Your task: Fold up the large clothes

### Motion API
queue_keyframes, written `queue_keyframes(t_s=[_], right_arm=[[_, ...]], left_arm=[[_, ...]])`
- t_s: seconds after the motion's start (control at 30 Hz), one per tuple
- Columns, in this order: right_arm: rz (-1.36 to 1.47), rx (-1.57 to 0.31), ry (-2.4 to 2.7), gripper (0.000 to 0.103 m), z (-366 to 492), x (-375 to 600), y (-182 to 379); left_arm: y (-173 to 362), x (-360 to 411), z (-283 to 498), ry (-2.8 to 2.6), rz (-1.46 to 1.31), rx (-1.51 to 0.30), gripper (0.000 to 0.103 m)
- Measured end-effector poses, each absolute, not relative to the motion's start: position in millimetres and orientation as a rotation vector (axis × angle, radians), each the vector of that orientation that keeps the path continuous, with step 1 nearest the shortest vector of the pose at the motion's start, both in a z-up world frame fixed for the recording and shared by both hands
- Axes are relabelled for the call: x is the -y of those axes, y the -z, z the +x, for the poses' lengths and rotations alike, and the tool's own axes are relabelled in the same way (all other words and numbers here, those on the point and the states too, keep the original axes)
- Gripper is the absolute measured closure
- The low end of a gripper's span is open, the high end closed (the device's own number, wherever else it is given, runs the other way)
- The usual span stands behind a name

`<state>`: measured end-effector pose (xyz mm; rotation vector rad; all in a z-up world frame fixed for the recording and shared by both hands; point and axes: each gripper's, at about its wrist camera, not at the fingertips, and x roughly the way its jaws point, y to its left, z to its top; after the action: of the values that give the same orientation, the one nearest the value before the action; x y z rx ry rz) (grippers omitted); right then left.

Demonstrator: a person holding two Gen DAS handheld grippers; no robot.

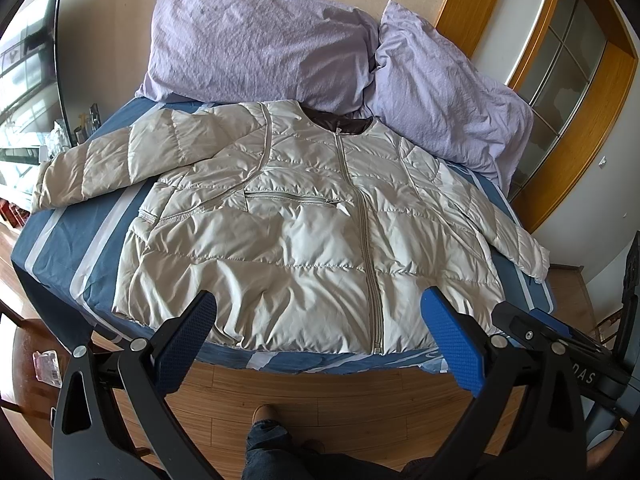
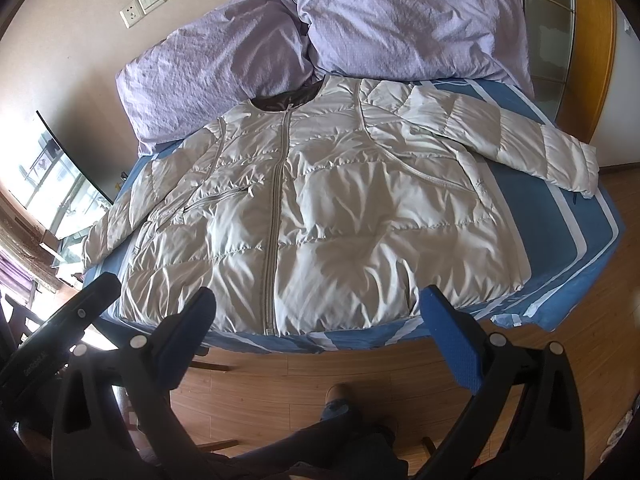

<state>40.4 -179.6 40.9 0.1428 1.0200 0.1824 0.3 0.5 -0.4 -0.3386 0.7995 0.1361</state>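
Observation:
A shiny cream quilted jacket (image 1: 304, 232) (image 2: 340, 216) lies flat and zipped, front up, on a blue striped bed (image 1: 72, 240) (image 2: 568, 248). Both sleeves are spread out sideways, their cuffs reaching the bed's side edges. The hem lies along the near edge. My left gripper (image 1: 320, 312) hangs open above the floor just before the hem, nothing between its fingers. My right gripper (image 2: 320, 308) is open too, held at the same near edge. Neither touches the jacket. The right gripper's body (image 1: 560, 344) shows at the right of the left wrist view.
Two lilac pillows (image 1: 260, 44) (image 1: 448, 92) lean against the wall behind the collar. Wooden floor (image 1: 320, 396) runs in front of the bed, with a person's leg and shoe (image 1: 264, 432) there. A round wooden table (image 1: 24, 376) stands at left, a wooden door frame (image 1: 600, 112) at right.

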Motion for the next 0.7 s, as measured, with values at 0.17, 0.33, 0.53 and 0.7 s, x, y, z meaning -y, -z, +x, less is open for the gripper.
queue_keyframes(t_s=[0.17, 0.33, 0.53, 0.7], right_arm=[[0.143, -1.021, -0.183, 0.002, 41.1, 179.8, -40.7], [0.143, -1.021, -0.183, 0.002, 41.7, 180.1, -40.4], [0.143, -1.022, -0.182, 0.002, 42.2, 180.6, -39.7], [0.144, -1.021, -0.182, 0.002, 42.4, 180.7, -39.7]], left_arm=[[0.5, -0.5, 0.4, -0.135, -0.339, -0.800, 0.001], [0.5, -0.5, 0.4, -0.135, -0.338, -0.801, 0.001], [0.6, -0.5, 0.4, -0.135, -0.338, -0.802, 0.001], [0.4, -0.5, 0.2, -0.135, -0.338, -0.801, 0.001]])
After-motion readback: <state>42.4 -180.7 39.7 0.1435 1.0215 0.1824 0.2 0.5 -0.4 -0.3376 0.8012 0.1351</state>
